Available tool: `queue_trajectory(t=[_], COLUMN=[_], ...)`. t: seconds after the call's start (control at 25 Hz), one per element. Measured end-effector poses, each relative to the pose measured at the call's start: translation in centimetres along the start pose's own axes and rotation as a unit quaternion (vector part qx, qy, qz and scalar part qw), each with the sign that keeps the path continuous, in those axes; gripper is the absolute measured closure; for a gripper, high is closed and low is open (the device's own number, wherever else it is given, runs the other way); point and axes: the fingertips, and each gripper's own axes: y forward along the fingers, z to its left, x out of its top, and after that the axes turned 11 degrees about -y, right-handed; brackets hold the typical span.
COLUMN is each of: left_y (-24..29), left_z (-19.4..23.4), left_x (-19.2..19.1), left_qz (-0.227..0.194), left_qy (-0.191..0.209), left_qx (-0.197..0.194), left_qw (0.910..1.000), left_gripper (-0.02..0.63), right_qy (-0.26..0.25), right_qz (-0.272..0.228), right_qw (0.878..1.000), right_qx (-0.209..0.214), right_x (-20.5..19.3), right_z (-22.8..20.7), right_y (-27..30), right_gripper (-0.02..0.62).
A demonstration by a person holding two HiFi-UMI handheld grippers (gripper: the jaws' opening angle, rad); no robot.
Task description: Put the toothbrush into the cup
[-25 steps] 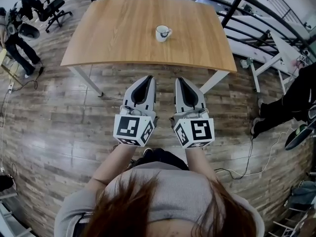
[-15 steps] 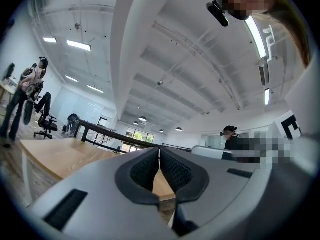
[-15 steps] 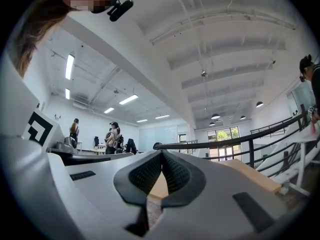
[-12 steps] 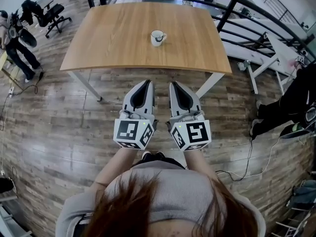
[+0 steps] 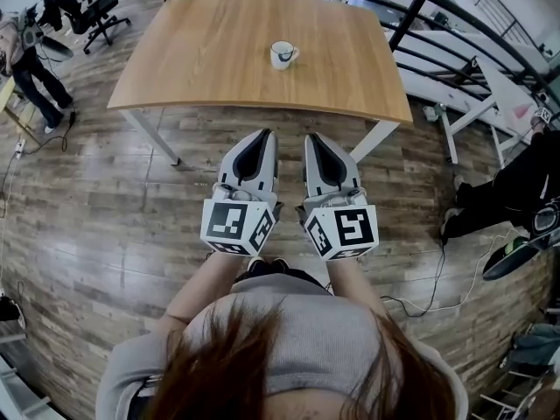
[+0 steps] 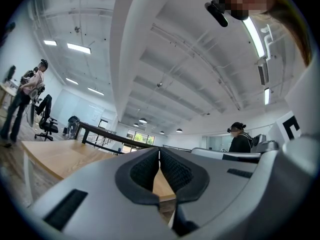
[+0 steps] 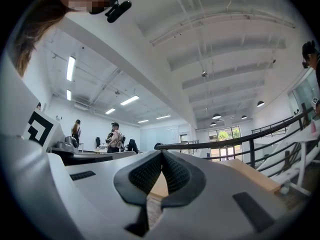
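A white cup (image 5: 283, 54) with a handle stands alone on the wooden table (image 5: 210, 68), far ahead of me in the head view. No toothbrush shows in any view. My left gripper (image 5: 262, 138) and right gripper (image 5: 313, 140) are held side by side over the floor, short of the table's near edge, both pointing toward it. In the left gripper view the left gripper (image 6: 159, 153) has its jaws together with nothing between them. In the right gripper view the right gripper (image 7: 161, 155) is likewise shut and empty.
A black railing (image 5: 411, 16) runs behind and to the right of the table. An office chair (image 5: 92, 16) and a person (image 5: 26, 59) stand at the far left. Another person's legs (image 5: 516, 182) and a floor cable (image 5: 437, 287) are at the right.
Both grippers have stayed side by side and shut. The table and cup shifted slightly in the head view as the view moved.
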Motion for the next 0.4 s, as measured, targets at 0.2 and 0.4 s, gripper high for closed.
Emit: queue_trajectory(t=[0.2,0.4], left_y=[-0.5,-0.7], left_z=[-0.7,-1.5], left_x=[-0.4,-0.3], left_qz=[0.0,-0.003], left_qy=[0.0,0.0], left_qx=[0.002,0.004], left_qw=[1.0,1.0], left_gripper=[0.598,0.598], right_qy=[-0.001,0.003], right_qz=[0.0,-0.005], right_qw=[1.0,1.0], right_qx=[0.006,0.006], right_x=[0.0,0.3], right_z=[0.1,-0.2], right_y=[-0.9,-1.6], right_gripper=[0.581,0.581])
